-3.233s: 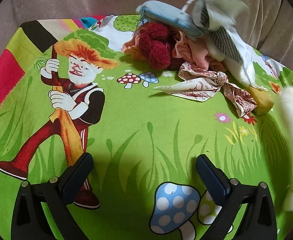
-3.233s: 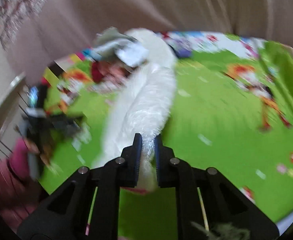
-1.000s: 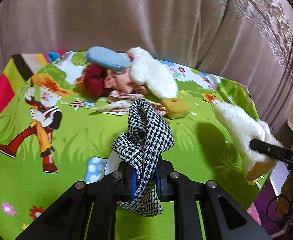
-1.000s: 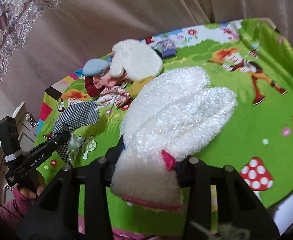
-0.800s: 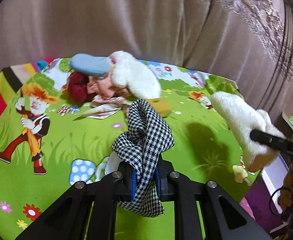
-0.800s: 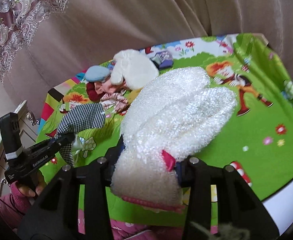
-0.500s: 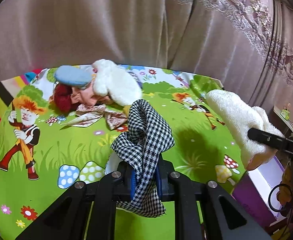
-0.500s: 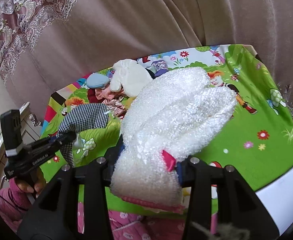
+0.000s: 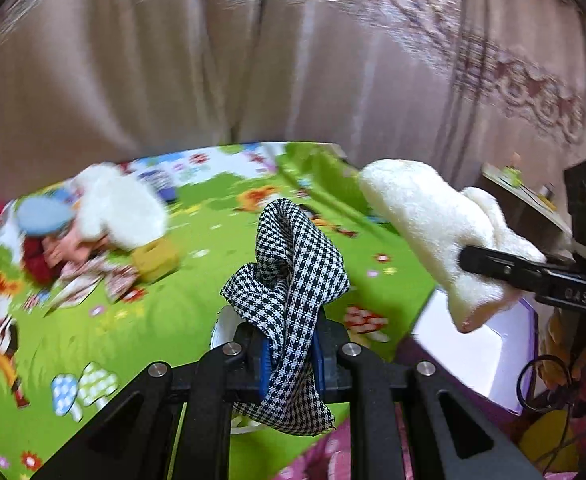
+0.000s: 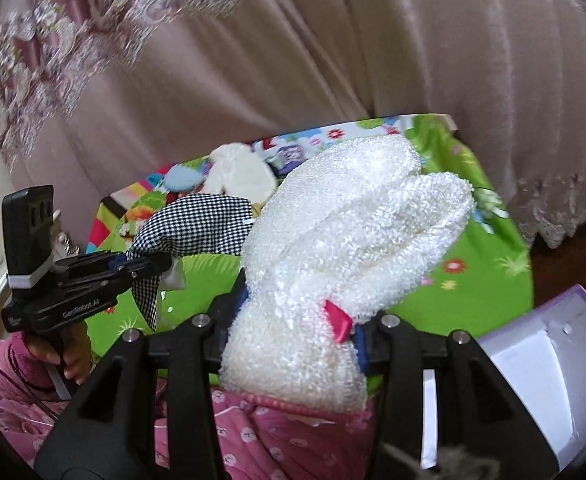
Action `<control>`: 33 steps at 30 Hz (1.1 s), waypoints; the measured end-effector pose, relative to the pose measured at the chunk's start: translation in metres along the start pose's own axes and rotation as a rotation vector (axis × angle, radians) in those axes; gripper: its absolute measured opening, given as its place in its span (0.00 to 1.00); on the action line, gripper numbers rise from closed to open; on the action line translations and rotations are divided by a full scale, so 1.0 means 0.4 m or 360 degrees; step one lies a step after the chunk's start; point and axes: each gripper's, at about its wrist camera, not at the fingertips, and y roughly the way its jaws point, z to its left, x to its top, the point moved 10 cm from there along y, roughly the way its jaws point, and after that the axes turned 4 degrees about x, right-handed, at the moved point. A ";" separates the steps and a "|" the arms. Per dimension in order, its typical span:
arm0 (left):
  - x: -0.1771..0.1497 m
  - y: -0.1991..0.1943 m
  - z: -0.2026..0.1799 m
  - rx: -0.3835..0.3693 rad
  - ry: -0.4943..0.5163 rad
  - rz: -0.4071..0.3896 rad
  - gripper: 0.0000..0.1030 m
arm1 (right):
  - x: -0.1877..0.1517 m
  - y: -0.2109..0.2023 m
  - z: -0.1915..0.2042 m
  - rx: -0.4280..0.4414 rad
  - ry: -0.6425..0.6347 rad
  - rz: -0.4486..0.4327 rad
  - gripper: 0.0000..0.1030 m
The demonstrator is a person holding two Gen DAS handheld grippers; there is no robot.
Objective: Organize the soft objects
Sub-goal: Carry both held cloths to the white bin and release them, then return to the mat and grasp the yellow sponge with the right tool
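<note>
With our left hand-held gripper [image 9: 289, 354] clamped on the checked cloth [image 9: 289, 280] and the right one [image 10: 299, 330] pinching the white fluffy mitt [image 10: 345, 248], we're mid-carry, so next we'd guess both go into the white box [image 10: 533, 368] just right of them.

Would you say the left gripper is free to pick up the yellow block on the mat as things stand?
Probably not: the left gripper is shut on the checked cloth, lifted off the mat, so it cannot take the yellow block until it lets go.
</note>
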 end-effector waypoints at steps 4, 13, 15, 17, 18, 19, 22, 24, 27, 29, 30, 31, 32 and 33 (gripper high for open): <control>0.024 0.007 -0.105 -0.0118 0.0111 0.0004 0.17 | -0.002 -0.064 -0.058 -0.0076 0.0053 -0.0054 0.46; 0.026 0.040 -0.321 -0.0346 0.0317 0.0100 0.17 | -0.081 -0.196 -0.162 -0.0309 0.0095 -0.0085 0.47; 0.015 0.055 -0.375 -0.0385 0.0385 0.0132 0.17 | -0.092 -0.219 -0.188 -0.0347 0.0122 -0.0088 0.47; 0.002 0.068 -0.425 -0.0427 0.0435 0.0167 0.17 | -0.105 -0.242 -0.220 -0.0399 0.0148 -0.0078 0.47; -0.004 0.074 -0.444 -0.0445 0.0451 0.0183 0.17 | -0.112 -0.251 -0.235 -0.0431 0.0152 -0.0066 0.47; -0.011 0.077 -0.464 -0.0463 0.0465 0.0199 0.17 | -0.120 -0.261 -0.250 -0.0467 0.0158 -0.0050 0.47; -0.029 0.093 -0.517 -0.0509 0.0503 0.0247 0.17 | -0.146 -0.284 -0.281 -0.0533 0.0170 0.0004 0.48; -0.040 0.107 -0.549 -0.0537 0.0521 0.0276 0.17 | -0.164 -0.292 -0.296 -0.0573 0.0157 0.0056 0.48; -0.050 0.130 -0.590 -0.0594 0.0526 0.0308 0.19 | -0.192 -0.294 -0.317 -0.0661 0.0098 0.0179 0.49; -0.056 0.143 -0.613 -0.0666 0.0495 0.0329 0.26 | -0.212 -0.302 -0.326 -0.0701 0.0059 0.0258 0.53; -0.062 0.151 -0.622 -0.0703 0.0472 0.0353 0.32 | -0.219 -0.304 -0.331 -0.0724 0.0046 0.0292 0.55; -0.070 0.159 -0.631 -0.0748 0.0443 0.0388 0.49 | -0.226 -0.304 -0.342 -0.0753 0.0040 0.0325 0.61; -0.079 0.168 -0.635 -0.0791 0.0404 0.0433 0.66 | -0.231 -0.298 -0.354 -0.0804 0.0030 0.0362 0.65; -0.084 0.178 -0.629 -0.0805 0.0367 0.0462 0.70 | -0.237 -0.307 -0.371 -0.0888 0.0013 0.0391 0.67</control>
